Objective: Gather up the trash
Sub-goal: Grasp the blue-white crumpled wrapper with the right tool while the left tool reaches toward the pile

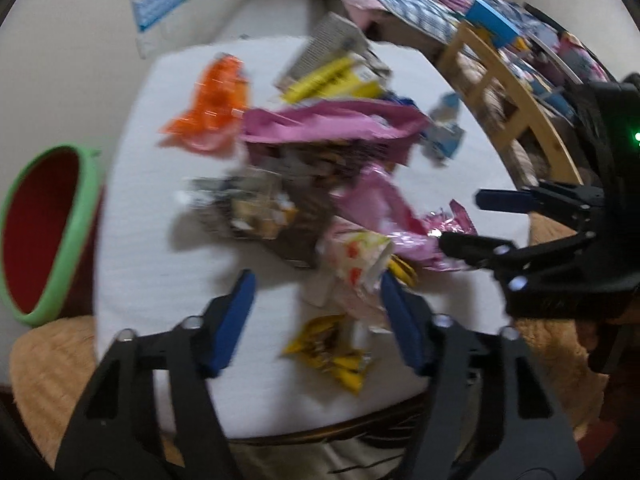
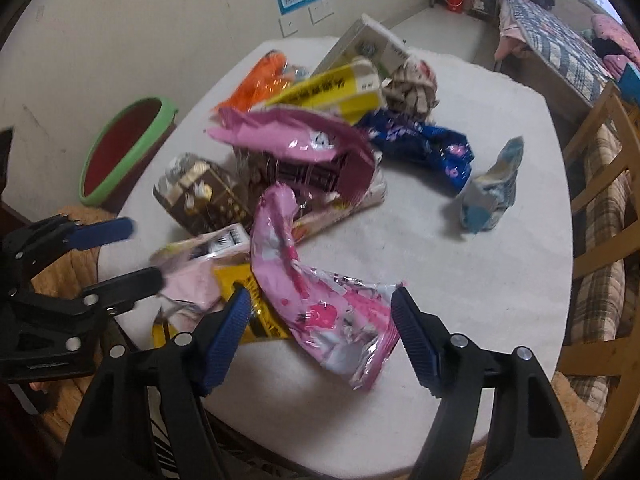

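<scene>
A crumpled pink foil wrapper [image 2: 320,300] lies on the white round table [image 2: 480,280], between the spread jaws of the right gripper [image 2: 322,312], untouched. The left gripper [image 1: 316,312], jaws also parted, hangs over a yellow wrapper [image 1: 332,352]; a red green-rimmed bin [image 1: 44,228] stands well outside its left jaw.

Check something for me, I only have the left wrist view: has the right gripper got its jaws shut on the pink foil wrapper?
Observer: No. In the right wrist view the right gripper has its jaws open, one on either side of the pink foil wrapper.
Operator: What is the blue scrap peeking out past the pink bag?
Observer: A crumpled dark blue wrapper, lying on the table beyond the pink bag.
Operator: Anything else back there?
Observer: A crumpled checked ball beside the yellow box.
</scene>
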The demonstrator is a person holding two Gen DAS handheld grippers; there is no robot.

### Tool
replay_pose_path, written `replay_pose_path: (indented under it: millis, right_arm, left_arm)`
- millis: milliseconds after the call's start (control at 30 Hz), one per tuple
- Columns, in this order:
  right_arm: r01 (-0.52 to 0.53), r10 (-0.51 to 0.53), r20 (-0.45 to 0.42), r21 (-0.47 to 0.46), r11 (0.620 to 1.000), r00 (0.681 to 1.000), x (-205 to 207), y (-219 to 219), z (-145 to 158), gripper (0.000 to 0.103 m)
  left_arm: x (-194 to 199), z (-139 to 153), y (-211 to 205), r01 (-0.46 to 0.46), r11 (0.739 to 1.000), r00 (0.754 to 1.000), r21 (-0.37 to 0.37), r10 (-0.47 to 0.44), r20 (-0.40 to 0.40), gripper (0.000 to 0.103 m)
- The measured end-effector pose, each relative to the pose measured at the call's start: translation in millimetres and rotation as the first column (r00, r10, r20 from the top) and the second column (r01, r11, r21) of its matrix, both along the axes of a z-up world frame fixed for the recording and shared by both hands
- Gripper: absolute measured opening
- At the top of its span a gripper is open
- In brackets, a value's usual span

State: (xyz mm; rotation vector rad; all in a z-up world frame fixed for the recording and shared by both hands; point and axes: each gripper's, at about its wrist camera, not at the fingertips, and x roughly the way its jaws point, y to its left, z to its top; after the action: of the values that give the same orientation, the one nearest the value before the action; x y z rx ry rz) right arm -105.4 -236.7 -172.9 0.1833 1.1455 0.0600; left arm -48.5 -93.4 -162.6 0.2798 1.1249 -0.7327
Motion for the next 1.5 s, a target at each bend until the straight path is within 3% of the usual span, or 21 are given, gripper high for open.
replay_pose_path:
  millis: [67,167,300,467,567,667,767,867,933,1033,1233,1400,1467,1500]
  right_arm:
    - [-0.004,0.004,-0.012,-0.01,1.0,1.0,1,2,-3,0.07]
    - [-0.008,0.008,-0.022,-0.011,1.0,1.0,1,4,-5,0.07]
    - [-0.016,0.015,-0.037,-0.021,1.0,0.999,4,4,-8,0.07]
    - [-0.004,0.003,-0.037,-0.021,1.0,0.999,7,-1,-10,0.07]
    - [0.005,-0.006,-0.04,-0.024,1.0,0.999,6,-4,-11,0.07]
    - [0.027,-0.028,-0.033,-0.028,0.999,0.999,6,-9,-10,0.07]
    - [0.083,-0.082,0.027,-0.05,0.995,0.996,3,-22,2,0.07]
    - [0.187,-0.184,0.071,-0.031,0.982,0.98,5,-50,10,0.07]
    - [0.268,-0.267,0.084,-0.009,0.963,0.96,9,-74,11,0.07]
    - [0.35,-0.348,0.095,-0.013,0.937,0.933,17,-102,8,0.07]
    - [0.421,-0.42,0.057,0.004,0.907,0.906,35,-131,-11,0.07]
    - [0.454,-0.455,-0.007,0.08,0.887,0.89,41,-141,-34,0.028]
    - [0.463,-0.466,-0.008,0.123,0.878,0.885,36,-144,-35,0.015]
    - [0.466,-0.47,-0.002,0.128,0.875,0.883,34,-144,-34,0.014]
  left_arm:
    - [1,-1,-7,0.029,0.999,0.998,-0.032,-0.031,-0.047,0.046]
    - [2,2,-11,0.031,0.999,0.999,-0.018,-0.032,-0.025,0.046]
    - [5,0,-4,0.008,1.0,1.0,-0.004,-0.008,-0.029,0.059]
    - [4,9,11,-0.017,0.999,0.998,-0.032,0.015,-0.057,0.061]
    - [0,11,9,-0.002,0.998,0.998,-0.065,-0.002,-0.068,0.07]
    - [0,0,1,0.011,0.999,0.997,-0.033,-0.014,-0.076,0.07]
    - [7,-16,-3,-0.002,0.999,0.989,-0.044,-0.005,-0.148,0.058]
    - [10,-21,-4,-0.005,0.994,0.974,-0.111,-0.02,-0.225,0.036]
    - [7,-17,-5,0.004,0.993,0.977,-0.115,-0.029,-0.213,0.022]
    - [1,-9,-5,0.028,0.996,0.989,-0.087,-0.04,-0.144,0.017]
    - [8,-9,11,-0.036,0.995,0.985,-0.088,0.021,-0.174,0.021]
    - [12,-8,32,-0.097,0.993,0.983,-0.071,0.085,-0.165,0.041]
    - [14,-8,37,-0.113,0.991,0.98,-0.072,0.099,-0.174,0.045]
    - [14,-8,39,-0.12,0.99,0.979,-0.074,0.105,-0.176,0.049]
